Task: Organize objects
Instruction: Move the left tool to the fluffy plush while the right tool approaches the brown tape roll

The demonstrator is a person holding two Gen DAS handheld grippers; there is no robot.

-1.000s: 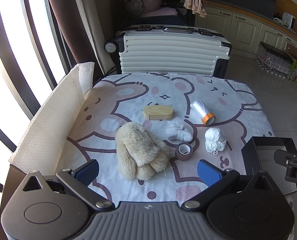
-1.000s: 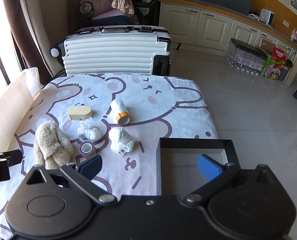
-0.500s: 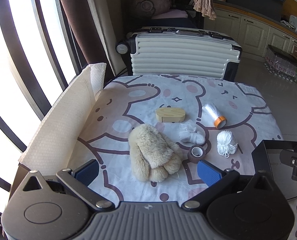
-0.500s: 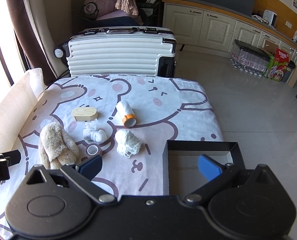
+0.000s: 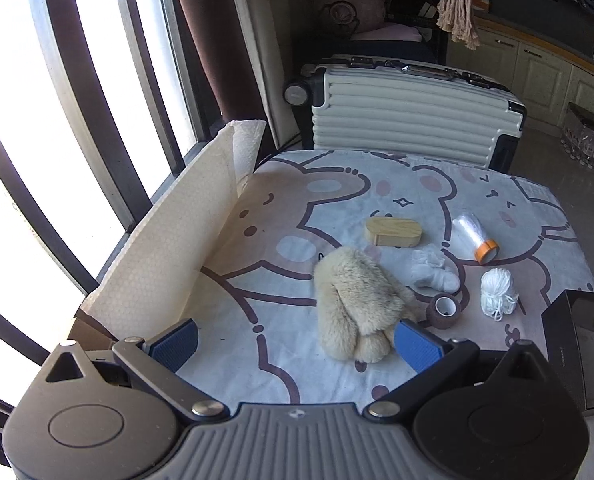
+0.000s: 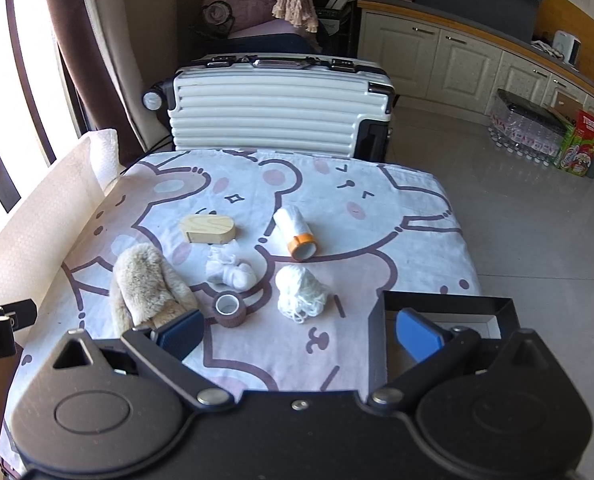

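The plush point(image 5: 357, 304) lies on the sheet just ahead of the wide-open, empty left claw point(image 5: 295, 344), long axis running away from it, nearer than the equally open, empty right claw point(image 6: 299, 330).

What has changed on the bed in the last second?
Only the cameras shifted: the left gripper swung left and eased toward the plush toy, and the right gripper edged forward. Both stay open and empty. The toy, wooden box, tape roll, yarn and black box lie unmoved.
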